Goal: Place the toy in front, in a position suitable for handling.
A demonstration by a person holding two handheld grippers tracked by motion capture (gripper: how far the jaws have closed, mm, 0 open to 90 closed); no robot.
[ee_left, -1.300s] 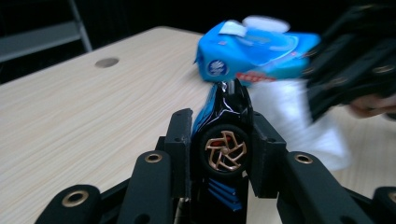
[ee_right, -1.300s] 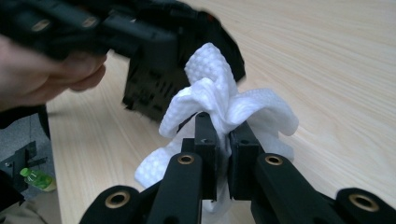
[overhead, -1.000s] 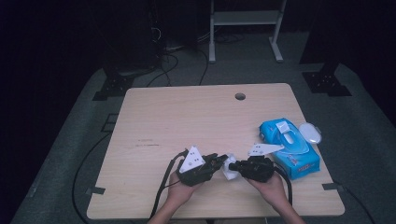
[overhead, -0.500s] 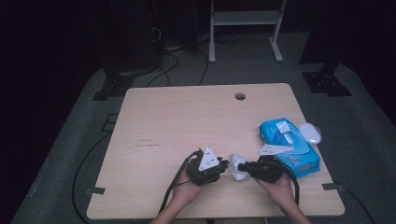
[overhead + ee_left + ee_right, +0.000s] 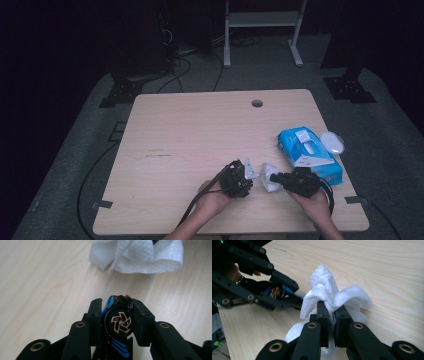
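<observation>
- The left gripper (image 5: pixel 248 176) sits near the table's near edge, a little right of the middle. Its jaws clamp a small toy car (image 5: pixel 117 322), black with blue stripes and a bronze-spoked wheel. They have just been opening slightly, with the car between them.
- The right gripper (image 5: pixel 272 177) lies just to the right of it and points left. Its jaws are pressed together on a crumpled white wipe (image 5: pixel 332 297).
- The wipe hangs between the two grippers, just beyond the car's nose and touching the wooden table (image 5: pixel 200 130).
- A blue pack of wipes (image 5: pixel 310 152) lies near the right edge, just behind the right gripper.
- A white oval thing (image 5: pixel 332 142) lies just right of the pack.
</observation>
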